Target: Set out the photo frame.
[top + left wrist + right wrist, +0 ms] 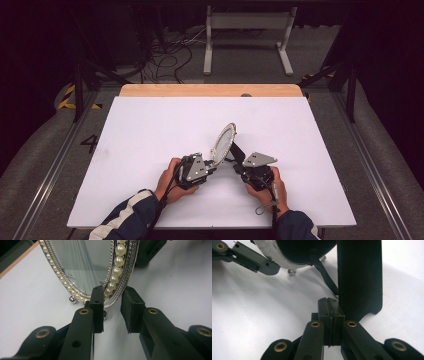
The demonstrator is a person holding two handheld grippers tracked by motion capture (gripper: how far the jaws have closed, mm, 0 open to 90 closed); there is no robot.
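An oval mirror [223, 141] with a pearl and silver rim stands tilted back near the middle of the white table. In the left gripper view its glass [85, 267] fills the top, and small ball feet rest on the table. My left gripper [112, 300] is shut on the lower rim, one pad on each face; it sits left of the mirror [214, 163]. Behind the mirror, its black prop leg [359, 277] stands on the table, joined to the black back [304, 250] by a thin strap [325, 272]. My right gripper [328, 302] is shut, its tips at the strap's lower end beside the leg, nothing clearly between them.
The white board [150, 130] has room on all sides of the mirror, with a wooden strip [210, 90] along its far edge. Beyond it are floor cables [165, 60] and a white metal frame [247, 30]. The person's hands hold both grippers near the front edge.
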